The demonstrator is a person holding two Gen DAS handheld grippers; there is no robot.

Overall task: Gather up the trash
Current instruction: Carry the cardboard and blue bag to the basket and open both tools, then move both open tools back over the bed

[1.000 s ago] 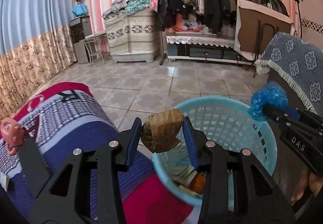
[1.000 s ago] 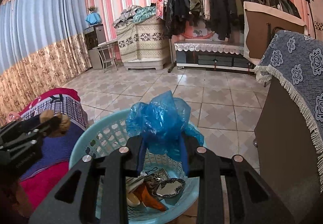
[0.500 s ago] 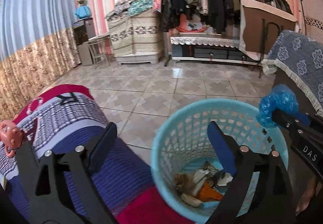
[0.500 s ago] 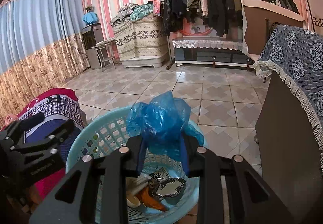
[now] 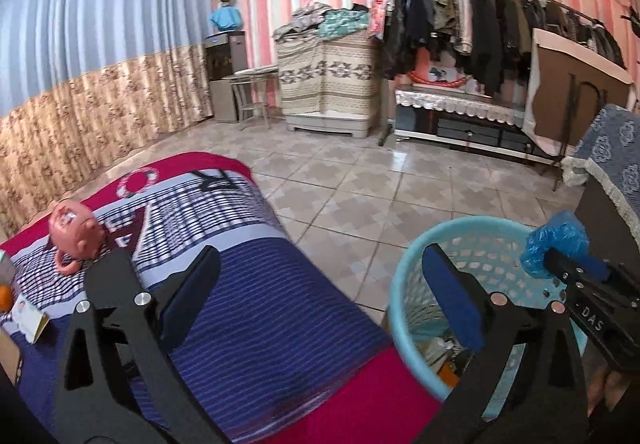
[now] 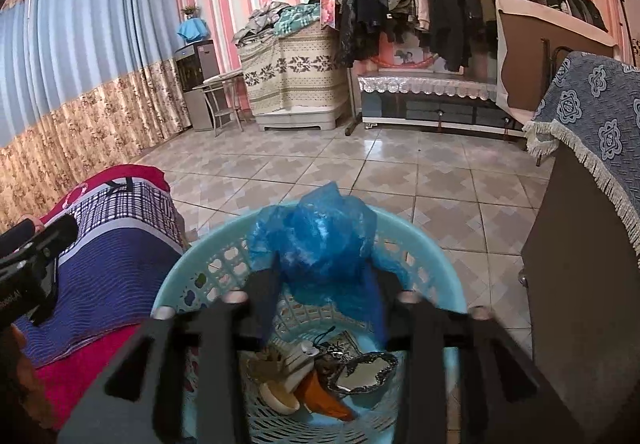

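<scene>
Left tongs (image 5: 320, 296): jaws spread wide and opening, nothing between them; they hang over the edge of the bed, with the near rim of the basket under the right-hand finger.
Right tongs (image 6: 326, 284): jaws opening, blurred in their own view; the blue plastic bag sits between the fingers, and whether the pads press on it cannot be told.
Blue plastic bag (image 6: 316, 240): crumpled, above the basket's opening, inside the line of the rim; in the left wrist view it shows as a blue wad (image 5: 556, 244) at the tip of the right tongs.
Basket (image 6: 432, 244): light blue, perforated wall, standing on the tiled floor between the bed and a dark cabinet.
Basket contents: a crumpled brown paper lump (image 6: 266, 362), an orange scrap (image 6: 324, 398), a silvery foil piece (image 6: 366, 372) and pale wrappers, lying on the bottom.
Bed (image 5: 256, 308): covered in a blanket of blue stripes, checks and red.
On the bed: a pink piggy bank (image 5: 74, 232) near the far left; a small card (image 5: 30, 318) at the left edge.
Cabinet (image 6: 580, 284): just beside the basket, draped with a blue fringed cloth (image 6: 592, 116).
</scene>
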